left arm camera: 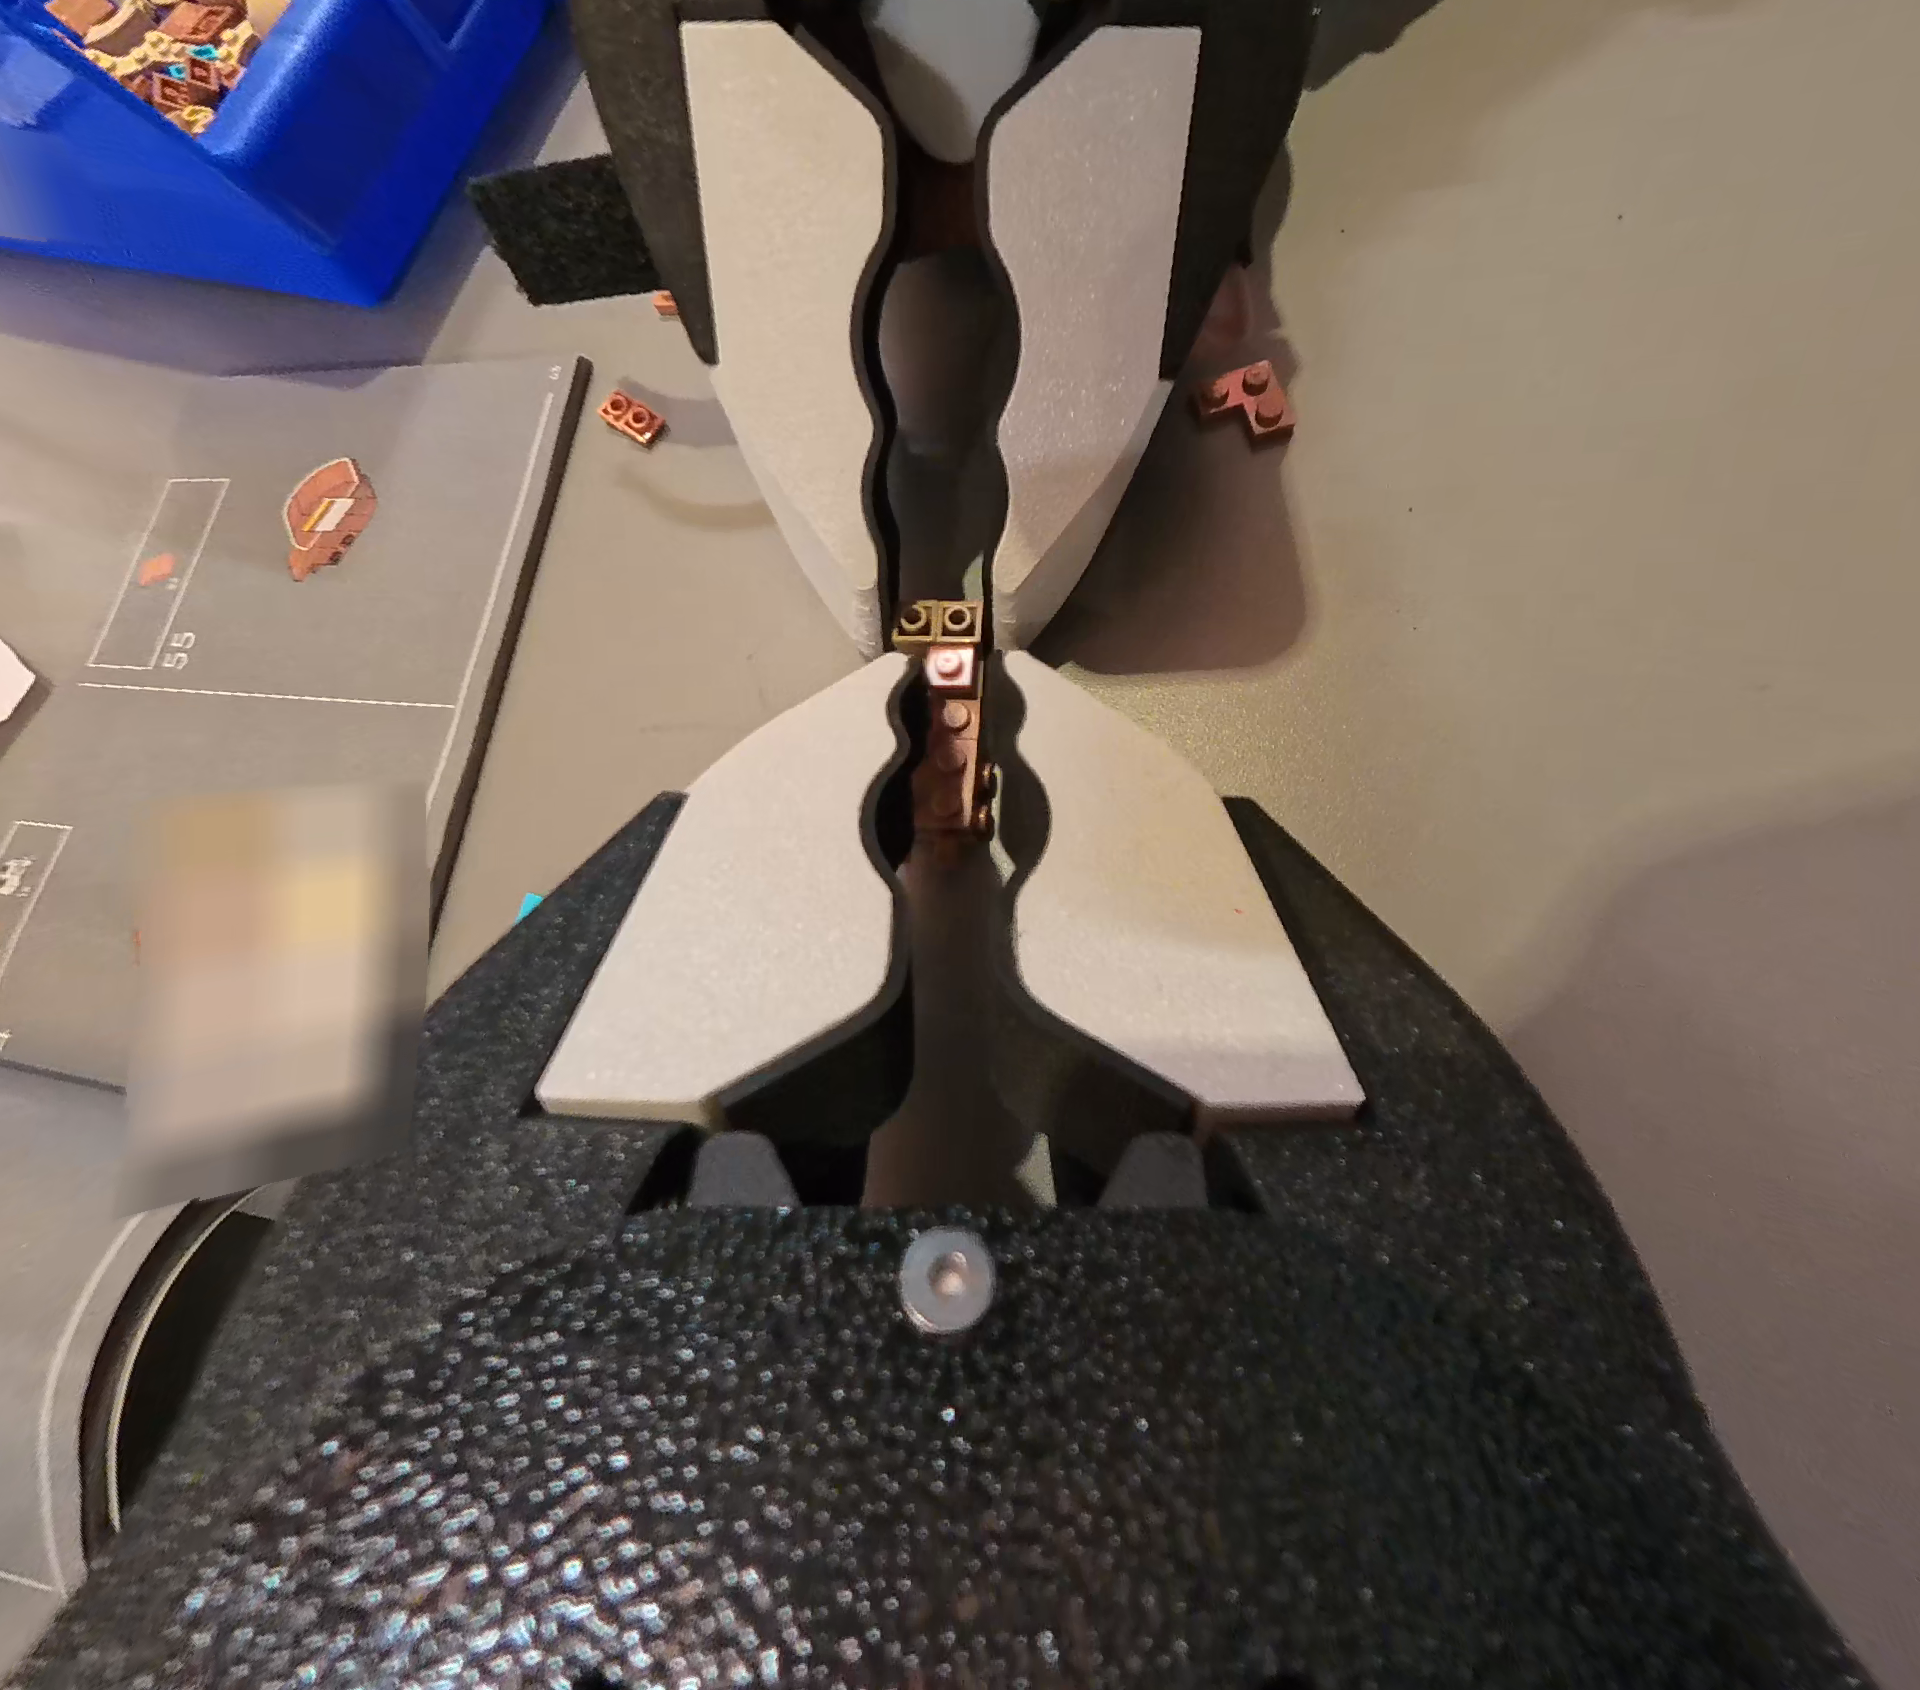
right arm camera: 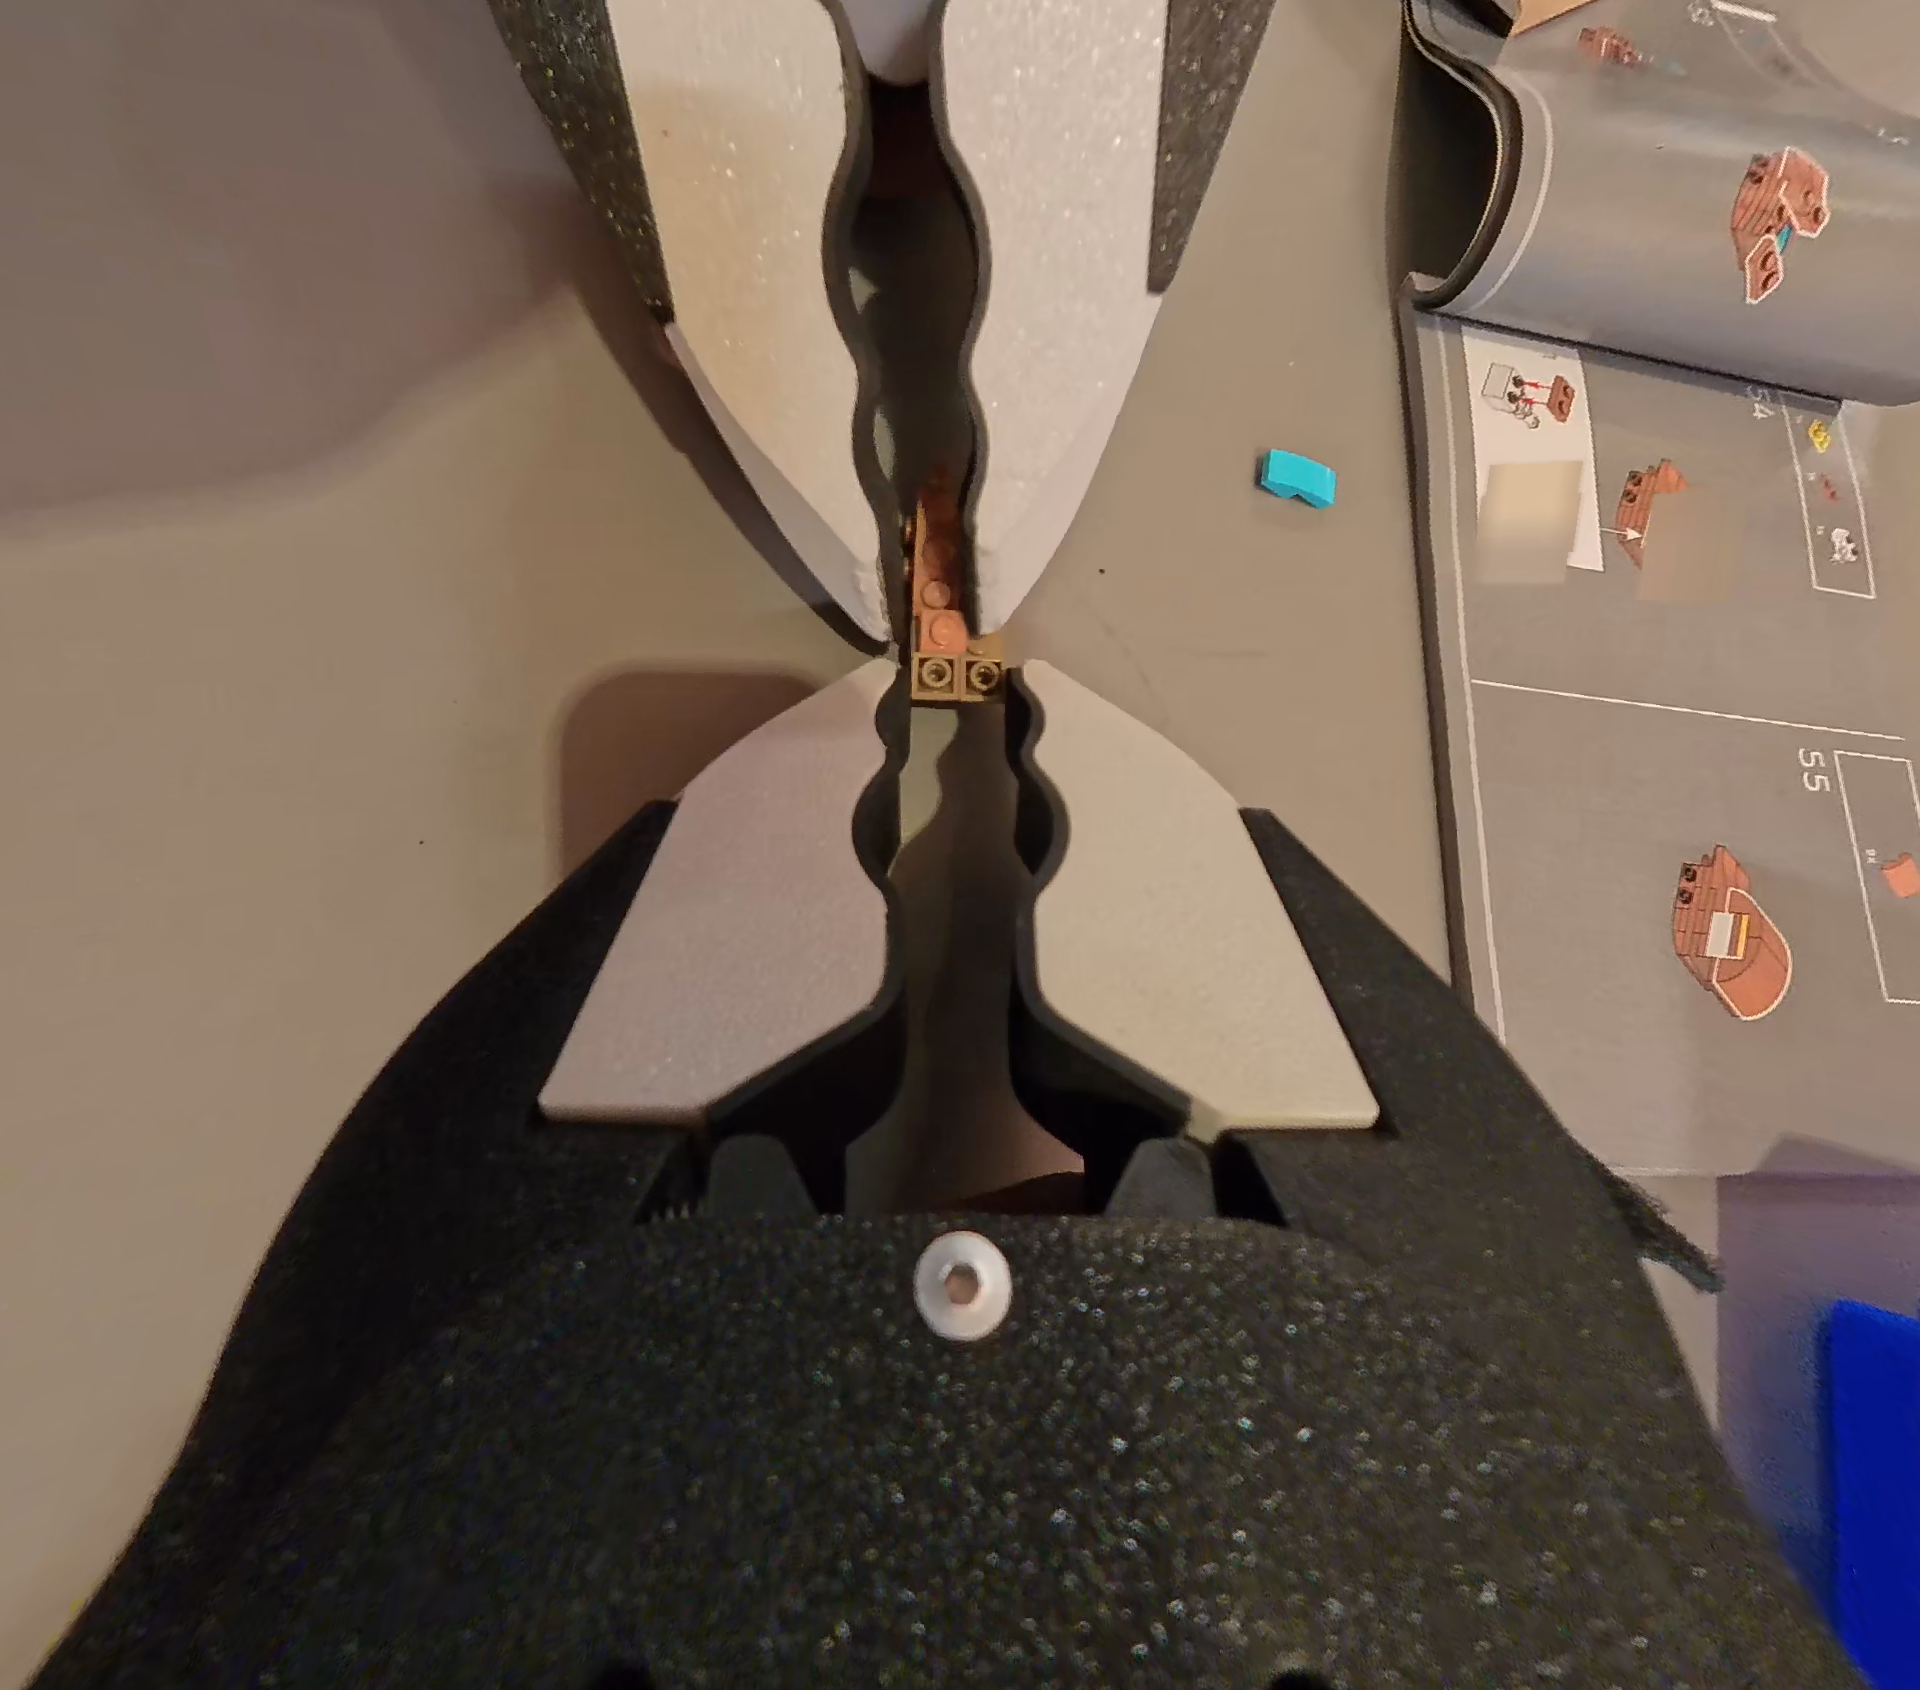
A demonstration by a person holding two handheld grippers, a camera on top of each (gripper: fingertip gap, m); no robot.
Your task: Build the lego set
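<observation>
Tip to tip, my left gripper [left arm camera: 948, 710] pinches a reddish-brown brick strip [left arm camera: 951, 757] and my right gripper [right arm camera: 956, 684] a tan plate [right arm camera: 958, 676], both pieces touching, with loose brown plates [left arm camera: 1247, 402], an instruction booklet [left arm camera: 312, 601] and blue bin [left arm camera: 343, 82] off to the sides.

both wrist cams look down from close up, facing each other, sharing the tiny tan two-stud brick [left arm camera: 938, 622] and open grey instruction booklet [right arm camera: 1662, 705]

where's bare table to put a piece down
Free: grey table right of both gripper tips, past the brown L-shaped plate. Crowded: blue bin, open instruction booklet and loose brown plate on the other side.
</observation>
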